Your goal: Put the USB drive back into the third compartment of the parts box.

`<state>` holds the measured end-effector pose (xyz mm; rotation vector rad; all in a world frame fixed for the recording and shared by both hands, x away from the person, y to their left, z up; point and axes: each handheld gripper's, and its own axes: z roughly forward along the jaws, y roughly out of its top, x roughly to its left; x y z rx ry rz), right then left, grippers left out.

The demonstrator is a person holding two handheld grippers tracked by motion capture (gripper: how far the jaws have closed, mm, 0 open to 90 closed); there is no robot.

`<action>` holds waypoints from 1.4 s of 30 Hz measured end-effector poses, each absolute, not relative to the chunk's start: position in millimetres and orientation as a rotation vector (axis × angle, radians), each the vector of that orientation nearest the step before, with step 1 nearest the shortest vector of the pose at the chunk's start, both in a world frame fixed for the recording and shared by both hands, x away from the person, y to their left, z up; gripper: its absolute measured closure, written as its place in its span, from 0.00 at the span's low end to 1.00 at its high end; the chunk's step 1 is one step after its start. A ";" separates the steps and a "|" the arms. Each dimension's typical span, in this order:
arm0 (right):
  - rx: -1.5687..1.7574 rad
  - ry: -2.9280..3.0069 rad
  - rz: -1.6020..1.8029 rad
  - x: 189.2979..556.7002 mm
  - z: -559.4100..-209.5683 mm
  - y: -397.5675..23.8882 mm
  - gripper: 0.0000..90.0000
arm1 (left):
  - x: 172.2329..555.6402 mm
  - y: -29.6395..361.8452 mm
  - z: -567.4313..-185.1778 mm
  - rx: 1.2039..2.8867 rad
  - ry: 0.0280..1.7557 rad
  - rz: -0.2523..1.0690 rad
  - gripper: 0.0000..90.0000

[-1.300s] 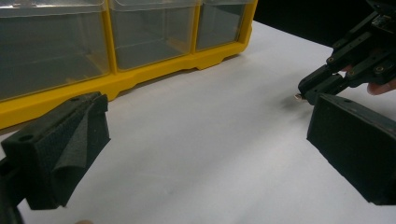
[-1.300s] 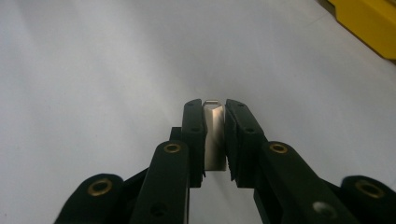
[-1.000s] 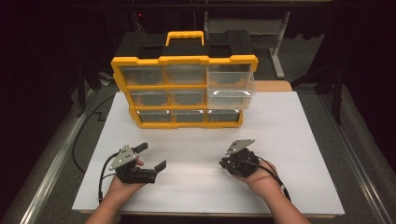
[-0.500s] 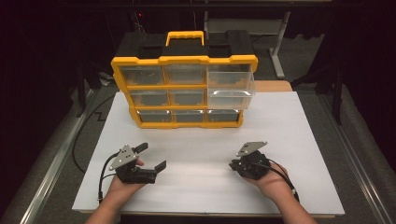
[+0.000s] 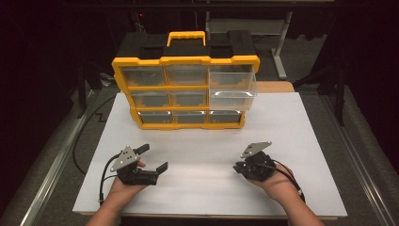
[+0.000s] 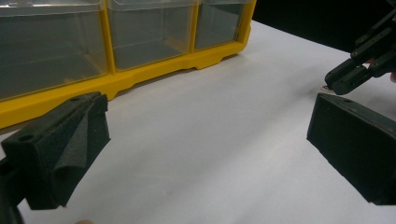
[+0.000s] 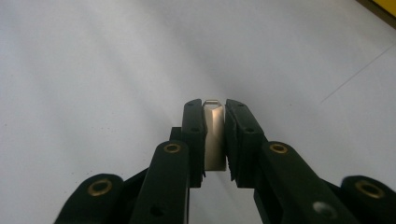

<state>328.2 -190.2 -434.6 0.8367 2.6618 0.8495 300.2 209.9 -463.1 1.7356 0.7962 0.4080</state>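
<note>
A yellow organizer [image 5: 186, 89] stands on the white table [image 5: 291, 127].

Between your right gripper [image 7: 215, 109]'s matt black plastic jaws sits a small metal piece [image 7: 214, 135], smooth with a dull sheen. Your left gripper [image 6: 205, 135] wears rough, foam-like black pads [image 6: 70, 144]. The desk [image 5: 291, 127] is matt white and smooth. At its far edge, the organiser [image 5: 186, 80] is glossy yellow plastic with clear plastic drawers [image 5: 233, 87].
</note>
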 end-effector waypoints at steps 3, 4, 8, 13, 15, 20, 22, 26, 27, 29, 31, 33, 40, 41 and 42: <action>0.837 2.691 0.820 329.1 -433.2 -188.1 0.89 | 300.1 210.7 -462.9 1.738 0.795 0.410 0.00; 0.835 2.700 0.808 329.4 -432.8 -187.2 0.89 | 300.0 211.0 -462.7 1.735 0.796 0.410 0.00; 0.823 2.741 0.777 331.2 -431.2 -184.4 0.89 | 299.3 211.2 -462.8 1.734 0.796 0.412 0.00; 0.801 2.788 0.731 333.3 -430.1 -181.5 0.89 | 298.8 211.3 -462.3 1.732 0.784 0.412 0.00; 0.800 2.805 0.714 333.4 -430.0 -180.6 0.89 | 299.0 210.8 -462.3 1.727 0.783 0.413 0.00; 0.796 2.841 0.681 333.7 -429.8 -180.8 0.89 | 299.4 209.8 -462.8 1.727 0.782 0.412 0.00; 0.790 2.849 0.662 333.8 -429.3 -181.6 0.89 | 299.5 209.7 -462.7 1.725 0.782 0.412 0.00; 0.786 2.867 0.638 334.3 -427.7 -183.9 0.89 | 299.6 209.6 -462.7 1.725 0.780 0.411 0.00; 0.787 2.872 0.637 334.5 -427.5 -184.3 0.89 | 299.6 209.5 -462.7 1.725 0.779 0.412 0.00; 0.786 2.883 0.626 334.9 -427.2 -184.9 0.89 | 299.6 209.3 -462.8 1.725 0.779 0.410 0.00; 0.788 2.892 0.610 334.8 -426.7 -184.8 0.89 | 299.6 209.1 -462.8 1.727 0.777 0.411 0.00; 0.774 2.902 0.602 335.1 -426.1 -184.8 0.89 | 299.7 209.1 -462.9 1.730 0.775 0.411 0.00; 0.765 2.931 0.562 336.0 -420.9 -186.0 0.89 | 300.0 208.8 -463.3 1.729 0.773 0.409 0.00; 0.758 2.936 0.559 336.2 -420.0 -186.2 0.89 | 300.0 208.7 -463.3 1.729 0.773 0.409 0.00; 0.750 2.939 0.553 336.4 -419.0 -186.6 0.89 | 299.9 208.6 -463.2 1.729 0.772 0.409 0.00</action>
